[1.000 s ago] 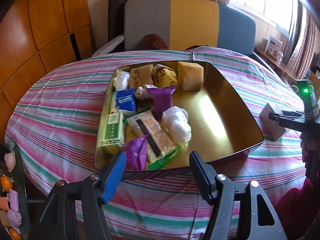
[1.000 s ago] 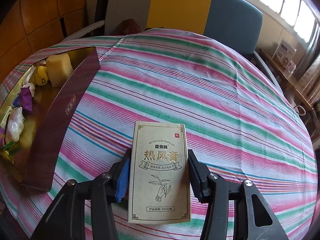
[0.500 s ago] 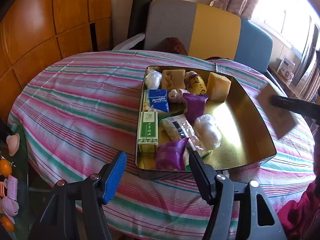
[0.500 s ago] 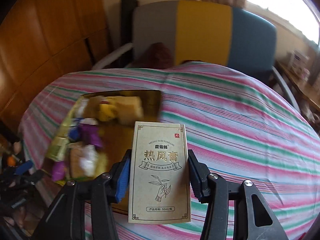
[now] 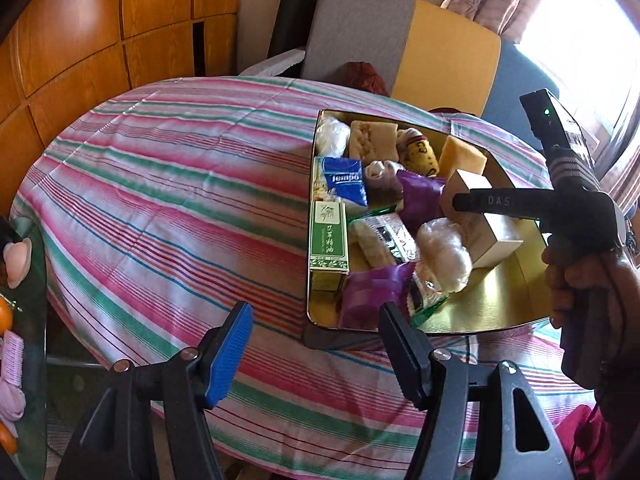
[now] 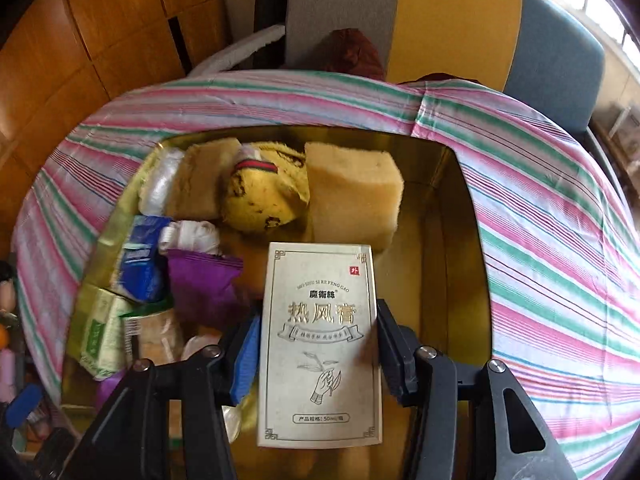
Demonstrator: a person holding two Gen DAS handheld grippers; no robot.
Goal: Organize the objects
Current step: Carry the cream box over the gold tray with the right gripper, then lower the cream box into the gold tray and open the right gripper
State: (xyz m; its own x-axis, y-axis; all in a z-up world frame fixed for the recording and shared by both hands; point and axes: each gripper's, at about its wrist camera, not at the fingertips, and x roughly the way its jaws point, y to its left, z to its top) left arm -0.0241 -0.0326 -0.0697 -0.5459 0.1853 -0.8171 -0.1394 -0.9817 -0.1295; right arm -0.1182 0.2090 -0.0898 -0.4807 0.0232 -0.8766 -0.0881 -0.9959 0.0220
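Note:
A gold tray [image 5: 496, 308] sits on the striped table and holds several items: a green box [image 5: 328, 236], a blue Tempo tissue pack [image 5: 344, 180], purple pouches, a yellow sponge [image 6: 352, 188] and a yellow pouch [image 6: 264, 196]. My right gripper [image 6: 316, 344] is shut on a cream box with Chinese print [image 6: 320, 344] and holds it over the tray's middle; the box also shows in the left wrist view [image 5: 480, 220]. My left gripper [image 5: 316, 344] is open and empty, in front of the tray's near-left corner.
The striped tablecloth [image 5: 160, 184] covers a round table. Grey, yellow and blue chairs [image 5: 400, 40] stand behind it. A glass side table with small objects [image 5: 16, 320] stands at the left. Wooden panels line the left wall.
My right gripper has carried the cream box from the table's right side to above the tray. My left gripper has drifted left, so the tray sits further right in its view.

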